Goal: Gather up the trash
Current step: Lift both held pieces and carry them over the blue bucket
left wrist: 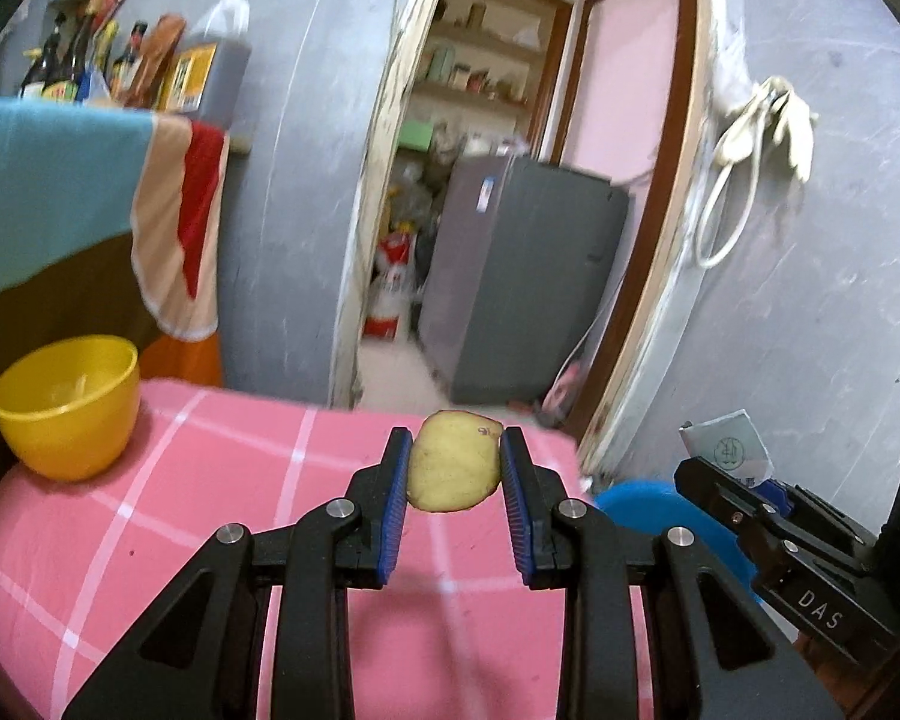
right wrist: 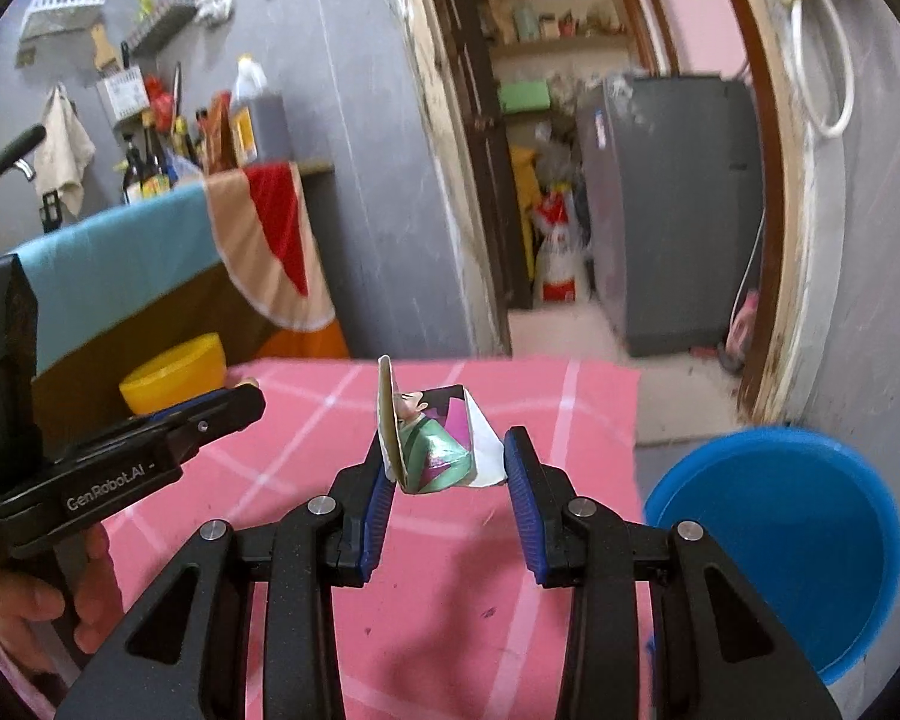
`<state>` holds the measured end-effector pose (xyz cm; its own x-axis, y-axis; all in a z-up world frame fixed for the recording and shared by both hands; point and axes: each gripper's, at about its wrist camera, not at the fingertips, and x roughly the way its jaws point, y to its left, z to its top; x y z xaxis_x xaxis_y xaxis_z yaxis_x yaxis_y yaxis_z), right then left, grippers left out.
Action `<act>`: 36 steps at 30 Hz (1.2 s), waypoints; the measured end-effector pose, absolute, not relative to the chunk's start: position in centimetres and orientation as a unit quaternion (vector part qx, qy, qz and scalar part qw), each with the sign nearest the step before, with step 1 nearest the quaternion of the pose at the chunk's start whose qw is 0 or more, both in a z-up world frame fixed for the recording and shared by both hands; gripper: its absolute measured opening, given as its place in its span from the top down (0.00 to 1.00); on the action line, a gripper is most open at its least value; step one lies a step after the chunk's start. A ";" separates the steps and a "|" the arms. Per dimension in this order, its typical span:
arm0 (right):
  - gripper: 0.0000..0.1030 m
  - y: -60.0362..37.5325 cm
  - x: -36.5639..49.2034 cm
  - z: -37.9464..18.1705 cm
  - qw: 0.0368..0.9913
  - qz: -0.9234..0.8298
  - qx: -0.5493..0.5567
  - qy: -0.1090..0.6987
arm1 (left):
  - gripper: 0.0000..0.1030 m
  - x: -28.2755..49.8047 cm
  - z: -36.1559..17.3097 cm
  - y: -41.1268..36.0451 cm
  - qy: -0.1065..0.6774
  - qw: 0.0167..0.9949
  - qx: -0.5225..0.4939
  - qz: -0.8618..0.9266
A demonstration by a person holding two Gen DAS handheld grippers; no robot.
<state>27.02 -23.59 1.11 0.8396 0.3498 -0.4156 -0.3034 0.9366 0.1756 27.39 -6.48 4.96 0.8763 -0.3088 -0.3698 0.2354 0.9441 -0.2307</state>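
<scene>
My left gripper [left wrist: 455, 468] is shut on a yellowish potato peel piece [left wrist: 453, 461] and holds it above the pink checked tablecloth [left wrist: 210, 528]. My right gripper [right wrist: 447, 468] is shut on a crumpled printed paper wrapper [right wrist: 441, 444] above the same cloth [right wrist: 450, 570]. The right gripper also shows at the right edge of the left wrist view [left wrist: 744, 480], holding the paper [left wrist: 729, 444]. A blue bin [right wrist: 780, 546] stands on the floor to the right of the table; its rim shows in the left wrist view [left wrist: 642, 501].
A yellow bowl [left wrist: 66, 408] sits on the table's far left corner, also in the right wrist view [right wrist: 174, 372]. Behind it is a counter with a teal cloth [left wrist: 48, 180] and bottles [left wrist: 78, 66]. A doorway opens ahead onto a grey fridge [left wrist: 522, 276].
</scene>
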 end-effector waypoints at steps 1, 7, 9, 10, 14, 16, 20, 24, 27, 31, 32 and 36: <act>0.67 -23.7 26.7 1.6 0.961 0.167 0.050 0.215 | 0.75 27.2 5.3 -6.7 0.196 0.966 -0.091 -0.144; 0.67 -25.5 25.0 4.3 0.978 0.138 0.039 0.154 | 0.75 26.3 7.3 -8.7 0.141 0.971 -0.097 -0.166; 0.67 -26.2 24.5 5.2 0.982 0.126 0.036 0.135 | 0.75 26.0 8.0 -9.7 0.125 0.972 -0.095 -0.174; 0.67 -26.6 24.2 5.6 0.984 0.121 0.035 0.127 | 0.75 25.7 8.3 -10.4 0.118 0.973 -0.093 -0.178; 0.67 -27.9 23.3 7.0 0.990 0.099 0.026 0.097 | 0.75 25.4 9.0 -12.4 0.099 0.972 -0.086 -0.196; 0.67 -28.8 22.8 7.5 0.992 0.086 0.023 0.084 | 0.75 25.5 9.2 -13.4 0.095 0.970 -0.081 -0.207; 0.67 -30.7 22.2 8.1 0.995 0.063 0.023 0.069 | 0.75 25.6 9.3 -15.9 0.094 0.965 -0.070 -0.233; 0.67 -32.5 21.7 8.0 0.997 0.043 0.023 0.065 | 0.75 25.8 9.0 -18.2 0.103 0.960 -0.058 -0.252; 0.67 -34.0 21.6 7.7 0.997 0.027 0.024 0.069 | 0.75 26.3 8.7 -19.8 0.111 0.957 -0.051 -0.264; 0.66 -36.1 21.6 6.7 0.996 0.008 0.037 0.079 | 0.75 27.0 7.7 -21.7 0.127 0.952 -0.033 -0.277; 0.66 -36.4 21.5 6.5 0.996 0.005 0.040 0.081 | 0.75 27.2 7.4 -22.1 0.133 0.951 -0.029 -0.279; 0.66 -38.0 21.8 5.2 0.994 -0.009 0.054 0.096 | 0.75 28.3 6.1 -23.5 0.166 0.944 -0.021 -0.284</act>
